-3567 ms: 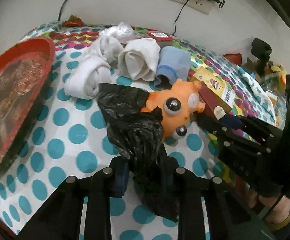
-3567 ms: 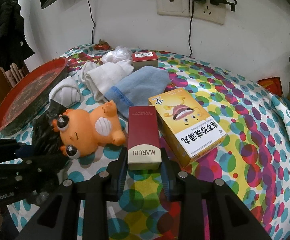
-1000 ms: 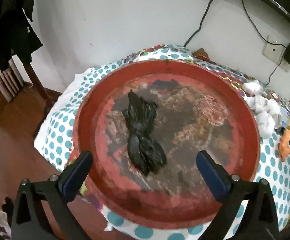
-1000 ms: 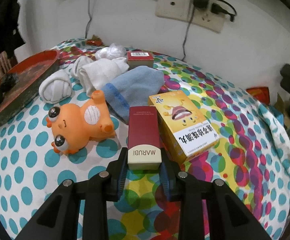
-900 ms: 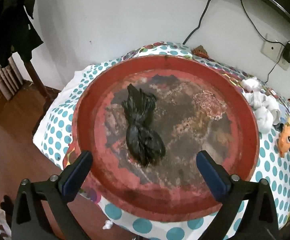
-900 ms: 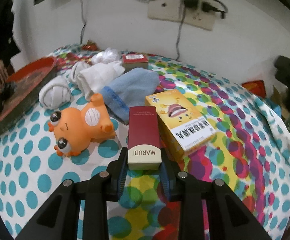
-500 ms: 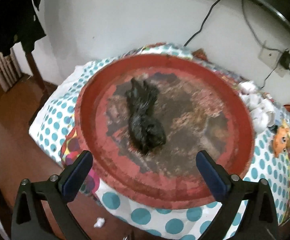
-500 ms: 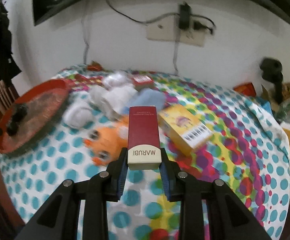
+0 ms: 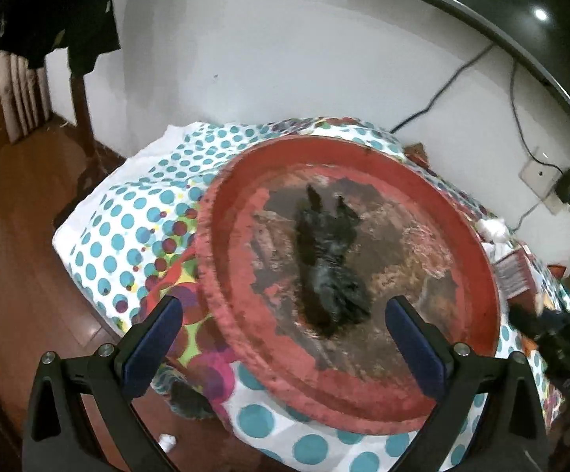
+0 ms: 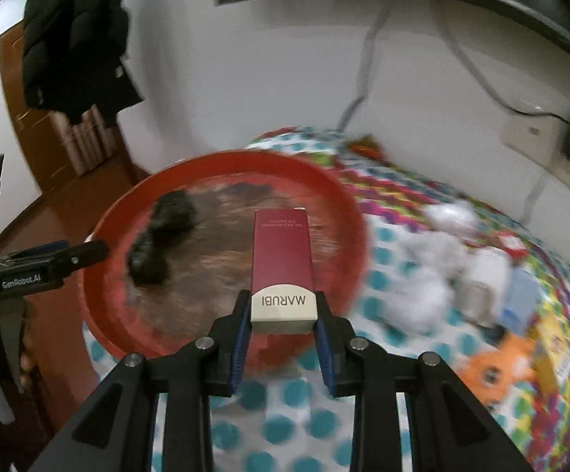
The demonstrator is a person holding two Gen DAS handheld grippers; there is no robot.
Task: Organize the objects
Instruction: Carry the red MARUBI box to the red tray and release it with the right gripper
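Observation:
A round red tray (image 9: 222, 314) sits at the table's left end. A crumpled black plastic bag (image 9: 328, 271) lies inside it. My left gripper (image 9: 285, 350) is open and empty, hovering at the tray's near rim. My right gripper (image 10: 283, 340) is shut on a dark red MARUBI box (image 10: 282, 259) and holds it in the air over the tray's (image 10: 100, 314) right part. The black bag (image 10: 159, 236) shows left of the box, and the left gripper (image 10: 68, 255) at the tray's left rim.
A polka-dot cloth (image 10: 403, 354) covers the table. White socks (image 10: 434, 275), a blue sock (image 10: 521, 299), an orange toy (image 10: 501, 369) and a yellow box (image 10: 556, 346) lie right of the tray. The wall with sockets (image 10: 537, 145) is behind. Wooden floor (image 9: 17, 244) lies left.
My right gripper has lifted the MARUBI box off the table and swung it left over the tray. My left gripper has backed away from the bag a little.

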